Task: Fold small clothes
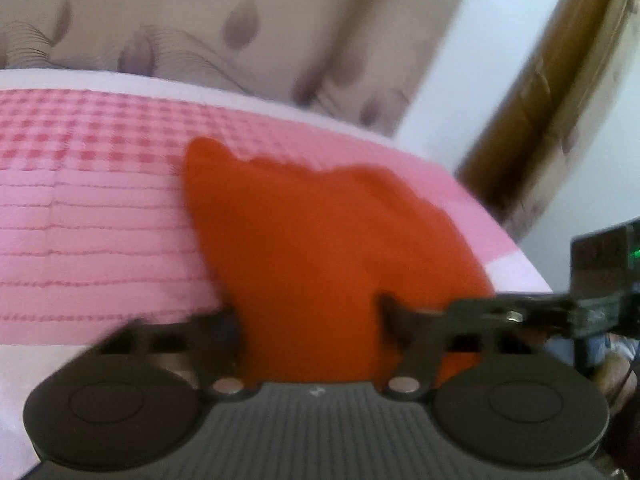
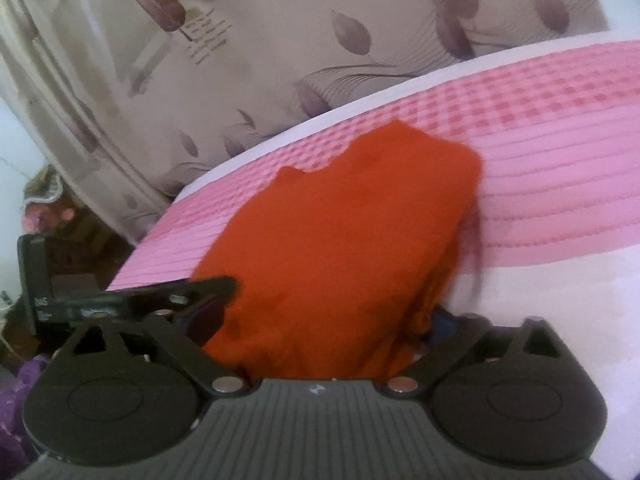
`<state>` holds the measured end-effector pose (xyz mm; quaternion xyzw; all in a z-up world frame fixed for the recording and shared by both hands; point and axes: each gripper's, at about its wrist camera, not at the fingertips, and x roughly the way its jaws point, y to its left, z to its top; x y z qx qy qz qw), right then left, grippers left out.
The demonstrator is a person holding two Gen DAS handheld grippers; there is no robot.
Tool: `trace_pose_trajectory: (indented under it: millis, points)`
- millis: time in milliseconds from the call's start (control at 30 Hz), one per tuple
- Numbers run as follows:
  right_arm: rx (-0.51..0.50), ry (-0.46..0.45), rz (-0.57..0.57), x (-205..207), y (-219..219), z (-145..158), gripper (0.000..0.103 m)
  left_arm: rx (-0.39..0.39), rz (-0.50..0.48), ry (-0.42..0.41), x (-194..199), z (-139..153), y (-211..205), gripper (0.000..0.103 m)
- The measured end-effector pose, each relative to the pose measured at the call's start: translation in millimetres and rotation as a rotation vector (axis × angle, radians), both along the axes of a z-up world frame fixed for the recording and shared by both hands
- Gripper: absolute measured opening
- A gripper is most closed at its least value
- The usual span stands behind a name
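Left gripper (image 1: 308,312): jaws apart, orange garment (image 1: 312,240) between them.
Right gripper (image 2: 332,312): jaws wide, same cloth (image 2: 340,232) between.
Garment: plain orange, rumpled, on the pink bed cover (image 1: 100,216).
Left view only: wooden headboard (image 1: 560,92).
Right view only: purple fabric (image 2: 16,420).

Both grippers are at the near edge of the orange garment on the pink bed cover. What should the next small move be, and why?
Probably finish closing both jaws on the near hem. The orange garment lies between the jaws of the left gripper and the right gripper, but blur hides whether either grips it on the pink cover.
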<state>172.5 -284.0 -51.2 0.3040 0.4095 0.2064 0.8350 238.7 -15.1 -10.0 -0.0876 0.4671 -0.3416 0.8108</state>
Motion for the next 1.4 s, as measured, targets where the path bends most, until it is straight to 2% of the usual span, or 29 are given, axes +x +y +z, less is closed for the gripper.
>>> trace_pose_trajectory:
  millis: [33, 67, 133, 233, 367, 533, 667, 867, 1000, 1033, 1067, 1100, 1133, 1167, 1200, 1233, 1333, 1400]
  points:
    - [0.008, 0.019, 0.006, 4, 0, -2, 0.053, 0.001, 0.002, -0.006, 0, 1, -2, 0.043]
    - [0.031, 0.03, 0.015, 6, 1, -5, 0.043, 0.015, -0.001, -0.024, -1, 3, -4, 0.041]
    - [0.023, 0.005, 0.017, 6, 4, -1, 0.041, 0.039, 0.004, -0.063, -7, 10, -6, 0.034]
    - [0.016, -0.047, 0.018, 1, 11, 14, 0.04, 0.075, 0.022, -0.128, -20, 24, -9, 0.032]
    - [0.015, -0.094, 0.025, -9, 21, 37, 0.04, 0.087, 0.053, -0.174, -36, 50, -1, 0.032]
    - [0.044, -0.136, 0.047, -25, 35, 65, 0.04, 0.089, 0.085, -0.187, -58, 85, 18, 0.032]
    - [0.056, -0.16, 0.063, -44, 49, 80, 0.04, 0.104, 0.096, -0.195, -78, 102, 32, 0.032]
    - [0.053, -0.131, 0.073, -61, 68, 71, 0.039, 0.136, 0.128, -0.176, -100, 96, 51, 0.032]
    - [0.028, -0.082, 0.072, -70, 81, 51, 0.039, 0.168, 0.155, -0.158, -110, 73, 56, 0.033]
    - [0.017, -0.071, 0.066, -72, 83, 45, 0.039, 0.178, 0.163, -0.155, -112, 66, 56, 0.037]
    - [0.003, -0.062, 0.061, -74, 85, 41, 0.04, 0.189, 0.178, -0.153, -114, 60, 56, 0.04]
    - [-0.023, -0.062, 0.053, -76, 87, 38, 0.042, 0.197, 0.198, -0.161, -116, 56, 57, 0.051]
    - [-0.047, -0.061, 0.039, -78, 88, 36, 0.049, 0.206, 0.221, -0.178, -118, 53, 57, 0.069]
    - [-0.059, -0.058, 0.022, -81, 86, 35, 0.062, 0.233, 0.25, -0.209, -122, 52, 57, 0.079]
    - [-0.054, -0.052, -0.006, -85, 82, 35, 0.067, 0.264, 0.279, -0.243, -125, 52, 56, 0.092]
    - [-0.049, -0.054, -0.033, -90, 78, 35, 0.075, 0.301, 0.314, -0.289, -129, 54, 55, 0.094]
    - [-0.066, -0.148, -0.122, -115, 67, 56, 0.079, 0.346, 0.38, -0.358, -137, 65, 54, 0.095]
    - [-0.124, -0.216, -0.176, -135, 66, 75, 0.096, 0.355, 0.421, -0.368, -140, 75, 55, 0.095]
